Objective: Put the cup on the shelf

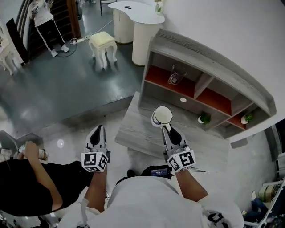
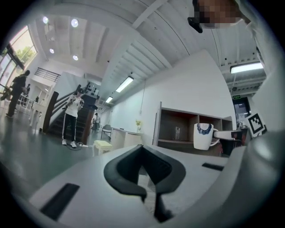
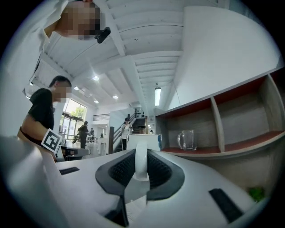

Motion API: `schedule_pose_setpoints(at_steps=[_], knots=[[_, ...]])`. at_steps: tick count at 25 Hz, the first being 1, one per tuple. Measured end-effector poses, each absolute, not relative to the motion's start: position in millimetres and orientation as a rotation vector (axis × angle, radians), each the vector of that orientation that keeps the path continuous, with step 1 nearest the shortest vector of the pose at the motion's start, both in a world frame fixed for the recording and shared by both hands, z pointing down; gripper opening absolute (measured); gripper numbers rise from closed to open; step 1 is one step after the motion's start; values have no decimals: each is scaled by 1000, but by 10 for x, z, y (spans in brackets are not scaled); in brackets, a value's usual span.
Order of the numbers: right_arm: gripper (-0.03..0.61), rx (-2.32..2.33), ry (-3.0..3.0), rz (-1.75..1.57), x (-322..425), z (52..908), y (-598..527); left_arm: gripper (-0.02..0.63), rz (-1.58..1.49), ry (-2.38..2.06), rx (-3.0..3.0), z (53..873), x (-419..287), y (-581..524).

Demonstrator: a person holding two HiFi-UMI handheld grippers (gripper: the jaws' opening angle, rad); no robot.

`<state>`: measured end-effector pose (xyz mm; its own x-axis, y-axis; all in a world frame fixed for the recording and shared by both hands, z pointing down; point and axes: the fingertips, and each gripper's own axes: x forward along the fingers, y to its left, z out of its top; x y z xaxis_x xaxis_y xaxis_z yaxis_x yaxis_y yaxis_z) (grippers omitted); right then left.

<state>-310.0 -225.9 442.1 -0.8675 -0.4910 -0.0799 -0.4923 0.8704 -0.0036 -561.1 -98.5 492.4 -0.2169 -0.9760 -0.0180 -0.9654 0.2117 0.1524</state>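
A white cup (image 1: pixel 161 115) with a dark blue mark hangs over the low grey table (image 1: pixel 133 127), in front of the shelf (image 1: pixel 213 55). My right gripper (image 1: pixel 164 127) is shut on the cup's handle. In the right gripper view the white handle (image 3: pixel 141 161) stands upright between the black pads, with the cup's body (image 3: pixel 143 141) beyond it. The left gripper view shows the same cup (image 2: pixel 203 136) at the right, held level. My left gripper (image 1: pixel 98 132) is to the left of the table, its jaws together and holding nothing (image 2: pixel 141 152).
The shelf has red-floored compartments; a clear glass mug (image 1: pixel 176 75) stands in the upper left one, and two small green plants (image 1: pixel 204 118) (image 1: pixel 246 118) in the lower ones. A cream stool (image 1: pixel 103 42), a white counter (image 1: pixel 133 13), a seated person (image 1: pixel 22 178) and a standing person (image 1: pixel 44 18) lie to the left.
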Motion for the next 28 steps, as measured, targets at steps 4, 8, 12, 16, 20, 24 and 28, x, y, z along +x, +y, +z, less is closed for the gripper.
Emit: schedule_pose_setpoints(at_steps=[4, 8, 12, 16, 20, 24, 28], knots=[[80, -908, 2912, 39, -2821, 4379, -2382, 6, -193, -2288, 2004, 4975, -5431, -1280], [80, -1049, 2852, 67, -2467, 4339, -2509, 7, -194, -2195, 2112, 4950, -5186, -1603], [80, -1153, 2798, 85, -2155, 4312, -2656, 8, -180, -2126, 2185, 4961, -4969, -1858], [80, -1244, 2746, 103, -1844, 4276, -2804, 7, -164, -2055, 2248, 4968, -4725, -2140], [80, -1319, 2698, 108, -1579, 4287, -2995, 7, -145, -1993, 2313, 4953, -4479, -2430], [80, -1380, 2660, 107, -1373, 4289, -3201, 7, -121, -1935, 2360, 4950, -4290, -2709], [80, -1421, 2612, 89, -1237, 4250, -3451, 7, -101, -1884, 2392, 4964, -4149, -2991]])
